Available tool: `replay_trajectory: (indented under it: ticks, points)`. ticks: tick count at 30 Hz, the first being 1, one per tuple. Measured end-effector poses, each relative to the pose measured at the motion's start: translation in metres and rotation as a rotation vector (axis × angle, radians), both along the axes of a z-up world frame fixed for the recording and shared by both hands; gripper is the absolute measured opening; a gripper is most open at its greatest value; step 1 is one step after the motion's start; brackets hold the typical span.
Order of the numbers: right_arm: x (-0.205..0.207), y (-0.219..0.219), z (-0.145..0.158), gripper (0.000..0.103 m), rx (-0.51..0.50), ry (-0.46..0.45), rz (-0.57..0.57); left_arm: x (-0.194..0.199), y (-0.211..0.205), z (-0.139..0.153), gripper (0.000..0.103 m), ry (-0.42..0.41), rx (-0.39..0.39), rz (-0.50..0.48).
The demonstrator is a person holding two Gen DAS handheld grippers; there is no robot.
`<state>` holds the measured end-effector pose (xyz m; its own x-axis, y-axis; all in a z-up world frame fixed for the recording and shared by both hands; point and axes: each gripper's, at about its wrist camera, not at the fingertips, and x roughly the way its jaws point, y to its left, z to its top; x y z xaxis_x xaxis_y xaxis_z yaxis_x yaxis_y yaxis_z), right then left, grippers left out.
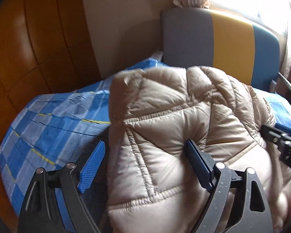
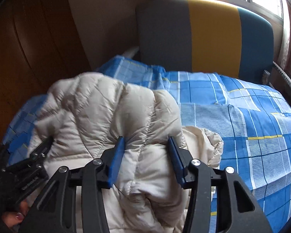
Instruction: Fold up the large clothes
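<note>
The quilted beige jacket (image 1: 164, 136) is bunched on the blue checked bedsheet (image 2: 252, 116), below the striped headboard (image 2: 213, 35). It is straddled by both wide-open grippers, left gripper (image 1: 143, 151) and right gripper (image 2: 146, 145), nothing clamped, seemingly to press the fold flat.

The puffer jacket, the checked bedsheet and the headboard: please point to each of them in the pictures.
puffer jacket (image 1: 164, 120): left wrist view, on a quilted panel in its middle.
checked bedsheet (image 2: 252, 116): right wrist view, on a bare blue part right of the jacket.
headboard (image 2: 213, 35): right wrist view, on its yellow middle stripe.
</note>
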<state>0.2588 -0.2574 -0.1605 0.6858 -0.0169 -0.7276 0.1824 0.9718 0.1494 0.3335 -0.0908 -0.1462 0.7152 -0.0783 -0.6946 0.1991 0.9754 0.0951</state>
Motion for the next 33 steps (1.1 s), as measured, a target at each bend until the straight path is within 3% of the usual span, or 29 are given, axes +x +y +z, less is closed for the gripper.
replay_trajectory:
  ticks: [5,10,18,24,27,30,33]
  points:
    - [0.01,-0.008,-0.037,0.047,0.047,0.048,-0.002,0.012,0.011,-0.026,0.095,0.057,-0.127,0.007]
    - [0.01,-0.004,-0.053,0.048,0.005,0.013,-0.023,0.022,0.023,-0.048,0.1,0.094,-0.212,0.02]
    - [0.003,0.006,-0.055,0.049,-0.064,0.002,-0.023,0.007,0.007,-0.042,0.1,0.041,-0.117,0.039]
    - [-0.019,0.006,-0.043,0.051,-0.065,-0.017,-0.033,-0.032,0.014,-0.025,0.1,0.102,-0.17,0.044]
    - [-0.048,0.009,-0.028,0.058,-0.024,-0.084,-0.064,-0.059,0.014,-0.019,0.1,0.066,-0.162,0.031]
    - [-0.068,0.021,-0.027,0.058,-0.069,-0.094,-0.07,-0.073,0.003,-0.028,0.1,-0.002,-0.04,-0.002]
    - [-0.066,0.025,-0.038,0.058,-0.083,-0.038,-0.052,-0.083,-0.011,-0.035,0.1,-0.08,0.084,-0.032]
